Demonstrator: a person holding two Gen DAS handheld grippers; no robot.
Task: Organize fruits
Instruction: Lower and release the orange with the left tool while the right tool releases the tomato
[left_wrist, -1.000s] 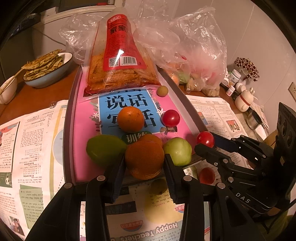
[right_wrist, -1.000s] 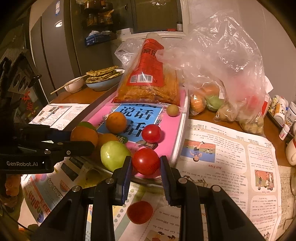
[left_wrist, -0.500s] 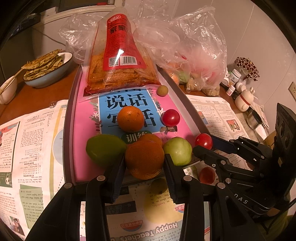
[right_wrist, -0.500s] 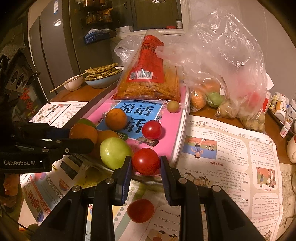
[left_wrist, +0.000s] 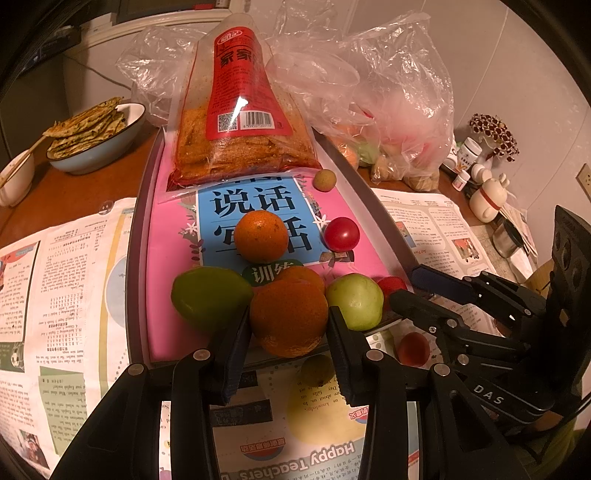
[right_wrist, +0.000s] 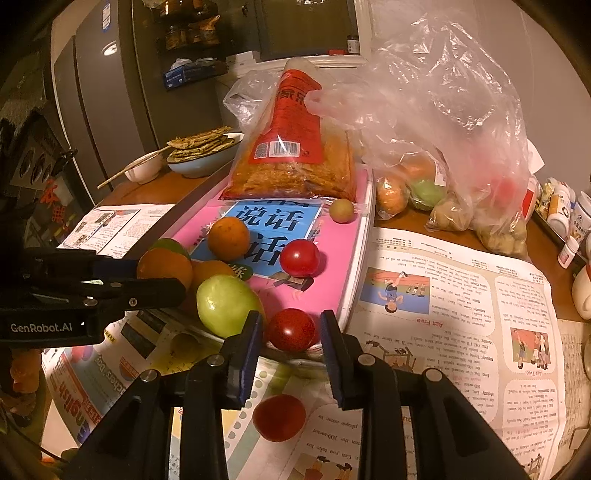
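A pink book on a tray (left_wrist: 173, 229) carries several fruits. My left gripper (left_wrist: 286, 323) is shut on a large orange (left_wrist: 289, 317) at the book's near edge, between a green fruit (left_wrist: 208, 295) and a pale green one (left_wrist: 356, 301). My right gripper (right_wrist: 291, 328) stands around a red tomato (right_wrist: 291, 329) at the book's near right corner; small gaps show at both pads. Further back lie a small orange (left_wrist: 261, 235), another tomato (left_wrist: 341, 233) and a small brown fruit (left_wrist: 325, 180). A loose tomato (right_wrist: 279, 417) lies on the newspaper below the right gripper.
A red snack bag (left_wrist: 240, 110) leans at the tray's far end. Clear plastic bags of fruit (right_wrist: 443, 147) stand at the back right. A bowl of flatbread (left_wrist: 92, 136) is at the back left. Newspaper (right_wrist: 461, 295) covers the table. Bottles (right_wrist: 565, 210) stand far right.
My right gripper has eased forward a little, so the tomato sits deeper between its fingers. My left gripper and the orange have not moved.
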